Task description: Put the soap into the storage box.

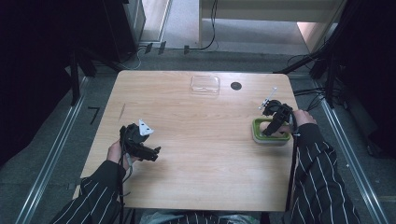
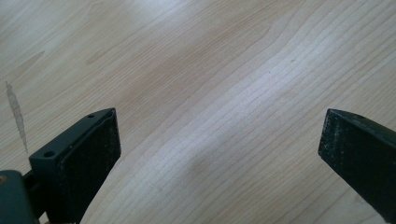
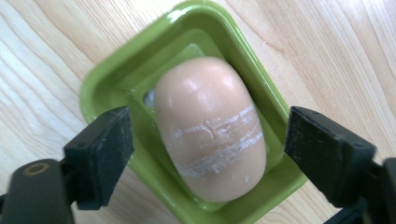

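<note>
A peach-coloured oval soap bar point(image 3: 210, 121) with white scuff lines lies in a green rectangular dish point(image 3: 105, 88). The dish point(image 1: 258, 135) stands on the wooden table near its right edge. My right gripper point(image 3: 210, 149) hangs over the dish, open, one jaw on each side of the soap and neither pad touching it. In the high view that gripper point(image 1: 272, 127) points down into the dish. My left gripper point(image 1: 156, 153) rests low over the table at the left. Its jaws stand wide open point(image 2: 219, 144) with only bare wood between them.
A clear plastic lid or box point(image 1: 205, 84) lies near the table's far edge, with a small black disc point(image 1: 236, 86) beside it. A thin dark streak point(image 1: 123, 111) marks the wood at the left. Dark stands and cables surround the table.
</note>
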Action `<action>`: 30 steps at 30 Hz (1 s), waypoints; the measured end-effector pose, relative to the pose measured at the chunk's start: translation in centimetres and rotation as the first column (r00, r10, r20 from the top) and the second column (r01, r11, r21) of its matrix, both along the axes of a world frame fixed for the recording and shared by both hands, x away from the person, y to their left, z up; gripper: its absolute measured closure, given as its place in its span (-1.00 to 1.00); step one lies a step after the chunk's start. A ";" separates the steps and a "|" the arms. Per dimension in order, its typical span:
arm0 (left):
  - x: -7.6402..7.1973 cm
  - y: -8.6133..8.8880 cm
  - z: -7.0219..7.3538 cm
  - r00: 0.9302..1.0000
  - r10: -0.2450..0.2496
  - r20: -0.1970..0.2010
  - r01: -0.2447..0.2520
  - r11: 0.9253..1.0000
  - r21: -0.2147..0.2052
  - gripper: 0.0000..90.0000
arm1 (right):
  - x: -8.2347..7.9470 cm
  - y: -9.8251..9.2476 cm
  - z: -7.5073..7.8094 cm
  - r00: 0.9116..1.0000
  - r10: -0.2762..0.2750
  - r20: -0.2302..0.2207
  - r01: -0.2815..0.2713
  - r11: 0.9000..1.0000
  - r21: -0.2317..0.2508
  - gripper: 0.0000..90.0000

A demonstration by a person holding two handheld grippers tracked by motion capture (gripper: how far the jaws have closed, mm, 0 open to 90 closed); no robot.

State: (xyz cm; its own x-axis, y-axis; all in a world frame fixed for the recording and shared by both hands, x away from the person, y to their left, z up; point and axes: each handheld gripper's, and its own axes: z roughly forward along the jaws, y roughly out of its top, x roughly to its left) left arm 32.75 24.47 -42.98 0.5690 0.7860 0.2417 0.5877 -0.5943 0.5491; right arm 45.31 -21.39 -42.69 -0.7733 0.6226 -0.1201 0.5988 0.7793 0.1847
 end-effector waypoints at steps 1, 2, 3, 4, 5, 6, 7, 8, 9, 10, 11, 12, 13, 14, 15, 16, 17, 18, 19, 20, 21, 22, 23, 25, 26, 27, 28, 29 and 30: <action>0.0 0.0 0.0 1.000 0.000 0.000 0.000 1.000 0.000 -1.00 | 0.0 0.0 0.0 1.000 0.000 0.000 0.000 1.000 0.000 -0.66; 0.0 0.0 0.0 1.000 0.000 0.000 0.000 1.000 0.000 -1.00 | -0.2 0.2 0.4 1.000 -0.013 -0.009 0.013 1.000 0.010 -0.70; 0.0 0.0 0.0 1.000 0.000 0.001 0.000 1.000 0.001 -1.00 | -0.4 0.4 0.5 1.000 -0.027 -0.015 0.027 1.000 0.009 -0.70; 0.0 0.0 0.0 1.000 0.000 0.000 0.000 1.000 0.001 -1.00 | -0.5 0.6 0.6 0.999 -0.030 -0.017 0.030 0.999 0.013 -0.70; 0.0 0.0 0.0 1.000 0.000 0.000 0.000 1.000 0.001 -1.00 | -0.5 0.6 0.6 0.999 -0.030 -0.017 0.030 0.999 0.013 -0.70; 0.0 -0.1 0.0 1.000 -0.002 0.001 0.002 1.000 0.000 -1.00 | -0.8 0.8 0.8 0.999 -0.036 -0.022 0.037 0.999 0.030 -0.71; 0.0 -0.1 0.0 1.000 -0.002 0.001 0.002 1.000 0.000 -1.00 | -0.9 0.9 0.9 0.999 -0.043 -0.020 0.043 0.999 0.022 -0.73; 0.0 -0.1 0.0 1.000 -0.002 0.000 0.002 1.000 0.001 -1.00 | -1.1 1.1 0.9 0.998 -0.051 -0.022 0.051 0.998 0.031 -0.74; 0.0 -0.1 0.0 1.000 -0.002 0.000 0.002 1.000 0.001 -1.00 | -1.2 1.2 1.0 0.998 -0.057 -0.025 0.058 0.998 0.034 -0.76; 0.0 -0.1 0.0 1.000 -0.002 0.001 0.002 1.000 0.001 -1.00 | -1.3 1.3 1.0 0.998 -0.064 -0.023 0.065 0.997 0.039 -0.77; 0.0 0.0 0.0 1.000 -0.003 0.002 0.003 1.000 0.000 -1.00 | -1.5 1.5 1.1 0.997 -0.068 -0.021 0.068 0.997 0.038 -0.79; 0.0 0.0 0.0 1.000 -0.003 0.002 0.003 1.000 0.000 -1.00 | -1.7 1.6 1.1 0.997 -0.075 -0.021 0.075 0.996 0.036 -0.80; 0.0 0.0 0.0 1.000 -0.002 0.001 0.002 1.000 0.000 -1.00 | -1.7 1.6 1.1 0.997 -0.075 -0.021 0.075 0.996 0.036 -0.80; 0.0 0.0 0.0 1.000 -0.001 0.000 0.001 1.000 -0.001 -1.00 | -2.0 1.8 1.2 0.997 -0.081 -0.006 0.081 0.996 0.033 -0.81; 0.0 0.0 0.0 1.000 -0.001 0.000 0.001 1.000 -0.001 -1.00 | -2.0 1.8 1.2 0.997 -0.081 -0.006 0.081 0.996 0.033 -0.81; 0.0 0.0 0.0 1.000 -0.001 0.000 0.001 1.000 -0.001 -1.00 | -2.2 1.9 1.2 0.996 -0.087 -0.008 0.088 0.996 0.033 -0.82; 0.0 0.0 0.0 1.000 -0.001 0.002 0.001 1.000 0.000 -1.00 | -2.2 1.9 1.2 0.996 -0.087 -0.008 0.088 0.996 0.033 -0.82; 0.0 0.0 0.1 1.000 -0.001 0.003 0.001 1.000 0.000 -1.00 | -2.6 2.1 1.2 0.995 -0.096 -0.003 0.096 0.995 0.034 -0.84; 0.0 0.0 0.1 1.000 -0.001 0.003 0.001 1.000 0.000 -1.00 | -2.8 2.2 1.3 0.995 -0.103 -0.005 0.103 0.994 0.035 -0.84; 0.0 0.0 0.1 1.000 -0.001 0.003 0.001 1.000 0.001 -1.00 | -2.9 2.3 1.3 0.995 -0.104 0.009 0.103 0.994 0.029 -0.85; 0.0 0.0 0.1 1.000 -0.001 0.003 0.001 1.000 0.001 -1.00 | -3.2 2.5 1.2 0.993 -0.119 0.010 0.118 0.992 0.035 -0.86; 0.0 0.0 0.1 1.000 -0.002 0.004 0.002 1.000 0.000 -1.00 | -3.4 2.6 1.2 0.993 -0.117 0.015 0.116 0.993 0.032 -0.86; 0.0 0.0 0.1 1.000 -0.002 0.004 0.002 1.000 0.000 -1.00 | -3.4 2.6 1.2 0.993 -0.117 0.015 0.116 0.993 0.032 -0.86; -0.1 0.0 0.1 1.000 -0.006 0.003 0.006 1.000 0.000 -1.00 | -3.8 2.9 1.3 0.992 -0.119 0.035 0.118 0.992 0.032 -0.86; -0.1 -0.1 0.1 1.000 -0.006 0.003 0.006 1.000 0.000 -1.00 | -4.2 3.1 1.4 0.992 -0.123 0.040 0.122 0.992 0.036 -0.86; -0.1 -0.1 0.1 1.000 -0.006 0.003 0.006 1.000 0.000 -1.00 | -4.2 3.1 1.4 0.992 -0.123 0.040 0.122 0.992 0.036 -0.86; -0.1 -0.1 0.1 1.000 -0.006 0.005 0.006 1.000 -0.002 -1.00 | -4.5 3.2 1.4 0.991 -0.125 0.047 0.123 0.992 0.038 -0.86; -0.1 -0.1 0.1 1.000 -0.006 0.005 0.006 1.000 -0.002 -1.00 | -4.9 3.5 1.4 0.991 -0.128 0.048 0.126 0.991 0.039 -0.86; -0.1 -0.1 0.1 1.000 -0.005 0.003 0.005 1.000 -0.001 -1.00 | -5.4 3.8 1.4 0.991 -0.120 0.057 0.118 0.992 0.034 -0.86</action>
State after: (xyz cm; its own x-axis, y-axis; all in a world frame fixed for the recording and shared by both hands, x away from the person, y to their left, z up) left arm 32.67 24.40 -42.85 0.5725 0.7831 0.2430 0.5828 -0.5971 0.5512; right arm 39.92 -17.59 -41.31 -0.6859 0.7135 -0.1431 0.6740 0.6970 0.2448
